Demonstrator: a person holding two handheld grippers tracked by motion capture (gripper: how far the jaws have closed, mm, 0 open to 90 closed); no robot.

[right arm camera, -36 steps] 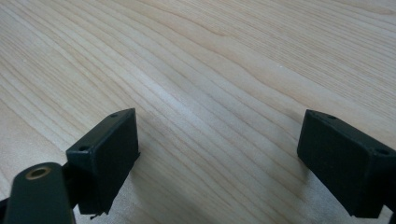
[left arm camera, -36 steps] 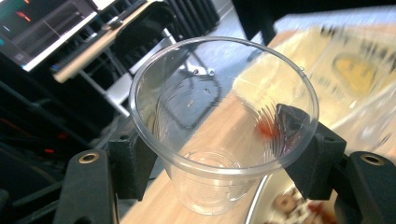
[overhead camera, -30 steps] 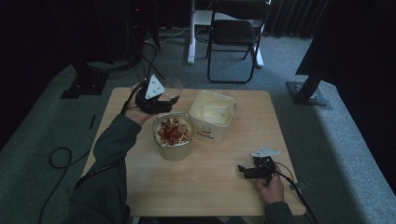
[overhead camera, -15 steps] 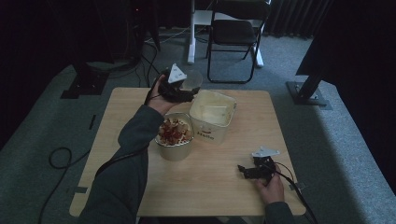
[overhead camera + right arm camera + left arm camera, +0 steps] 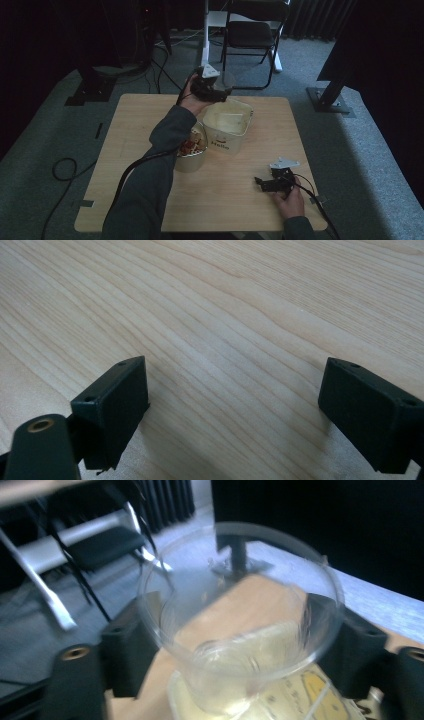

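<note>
The left claw is gripping a clear plastic cup between its jaws just above the cream tub, needing a slow, level tilt, while the right claw is resting wide open, empty, on the bench.

Square tub at table centre; food-filled round tub touching its left; folding chair behind table.

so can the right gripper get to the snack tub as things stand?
Probably yes. The right gripper rests open on bare table, and nothing lies between it and the snack tub. The left forearm crosses the tub's far side only.
</note>
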